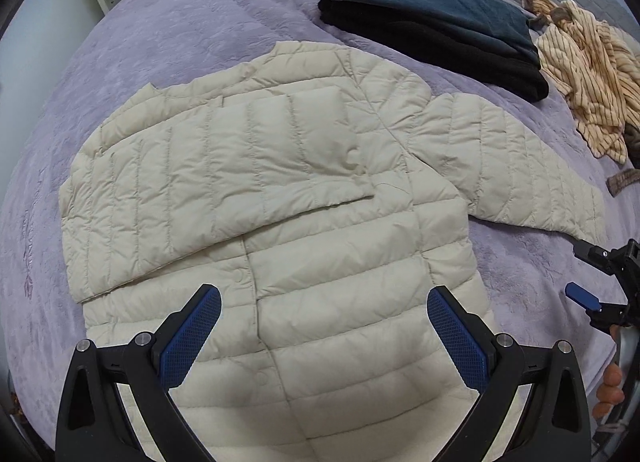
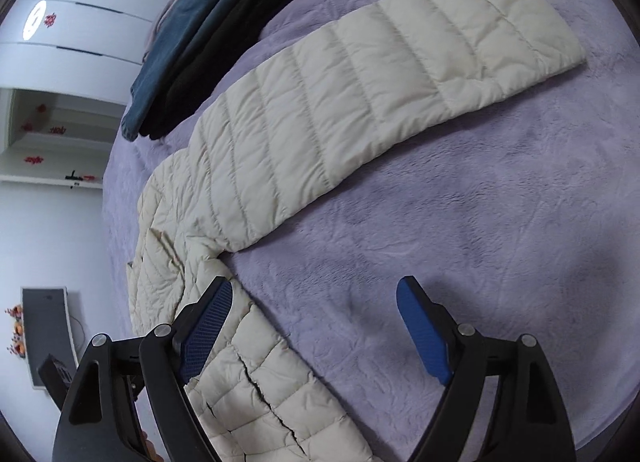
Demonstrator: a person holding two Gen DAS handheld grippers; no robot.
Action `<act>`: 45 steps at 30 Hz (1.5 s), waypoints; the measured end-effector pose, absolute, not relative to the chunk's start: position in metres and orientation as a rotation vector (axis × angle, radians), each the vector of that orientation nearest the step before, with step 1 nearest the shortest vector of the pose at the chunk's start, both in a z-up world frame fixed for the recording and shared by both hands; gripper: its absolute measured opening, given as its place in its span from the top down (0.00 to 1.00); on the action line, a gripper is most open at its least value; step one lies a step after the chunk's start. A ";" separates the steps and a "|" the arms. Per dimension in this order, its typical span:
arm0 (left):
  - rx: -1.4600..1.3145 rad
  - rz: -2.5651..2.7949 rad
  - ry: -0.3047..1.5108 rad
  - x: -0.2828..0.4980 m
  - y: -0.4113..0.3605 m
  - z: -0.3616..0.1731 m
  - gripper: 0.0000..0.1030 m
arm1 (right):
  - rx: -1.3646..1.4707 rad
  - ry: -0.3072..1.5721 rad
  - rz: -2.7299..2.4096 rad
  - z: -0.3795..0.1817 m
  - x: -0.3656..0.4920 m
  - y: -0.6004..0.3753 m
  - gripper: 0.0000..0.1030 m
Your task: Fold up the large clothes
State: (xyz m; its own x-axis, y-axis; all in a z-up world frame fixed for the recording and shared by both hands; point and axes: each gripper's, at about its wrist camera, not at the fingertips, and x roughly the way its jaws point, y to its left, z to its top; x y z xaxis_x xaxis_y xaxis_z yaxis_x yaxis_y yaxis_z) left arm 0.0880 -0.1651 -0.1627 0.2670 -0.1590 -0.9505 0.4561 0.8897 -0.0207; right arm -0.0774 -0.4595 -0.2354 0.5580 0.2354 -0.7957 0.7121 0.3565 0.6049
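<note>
A cream jacket (image 1: 280, 198) is spread on the purple bed (image 1: 160, 42), one sleeve folded across the chest, seen whole only from the left wrist, with folded jeans (image 1: 432, 10) and a striped shirt (image 1: 588, 74) beyond. The other sleeve (image 2: 360, 102) is shown outstretched from the right wrist. Both the left gripper (image 1: 324, 326) and right gripper (image 2: 316, 326) are held wide open, gripping nothing.

left gripper (image 1: 324, 302) jaws apart above cream jacket (image 1: 280, 202) | one sleeve (image 1: 208, 182) folded across | purple bedspread (image 1: 160, 42)

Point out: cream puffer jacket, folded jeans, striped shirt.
cream puffer jacket (image 1: 344, 262): left wrist view, front panel.
folded jeans (image 1: 432, 2): left wrist view, top leg.
striped shirt (image 1: 588, 70): left wrist view, crumpled middle.
</note>
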 end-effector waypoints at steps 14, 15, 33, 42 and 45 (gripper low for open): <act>0.289 -0.420 1.254 0.088 -0.192 -0.175 0.00 | 1.613 0.641 -0.386 -0.287 -0.070 -0.547 0.16; 0.287 -0.415 1.253 0.089 -0.192 -0.175 0.00 | 1.635 0.613 -0.386 -0.289 -0.069 -0.551 0.16; 0.234 -0.375 1.170 0.132 -0.213 -0.188 0.00 | 1.573 0.461 -0.237 -0.242 -0.053 -0.558 0.89; 0.276 -0.413 1.172 0.149 -0.269 -0.230 0.00 | 1.332 0.491 -0.060 -0.170 -0.017 -0.530 0.89; 0.337 -0.404 1.187 0.146 -0.281 -0.247 0.00 | 1.268 0.513 -0.020 -0.155 -0.007 -0.519 0.89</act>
State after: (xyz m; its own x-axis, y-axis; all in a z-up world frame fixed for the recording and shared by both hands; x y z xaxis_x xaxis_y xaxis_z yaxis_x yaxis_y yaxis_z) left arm 0.1460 -0.2811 -0.2470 0.3186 -0.1267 -0.9394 0.4731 0.8800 0.0417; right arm -0.0074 -0.5191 -0.1554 0.8876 0.2631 -0.3780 0.2918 0.3137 0.9036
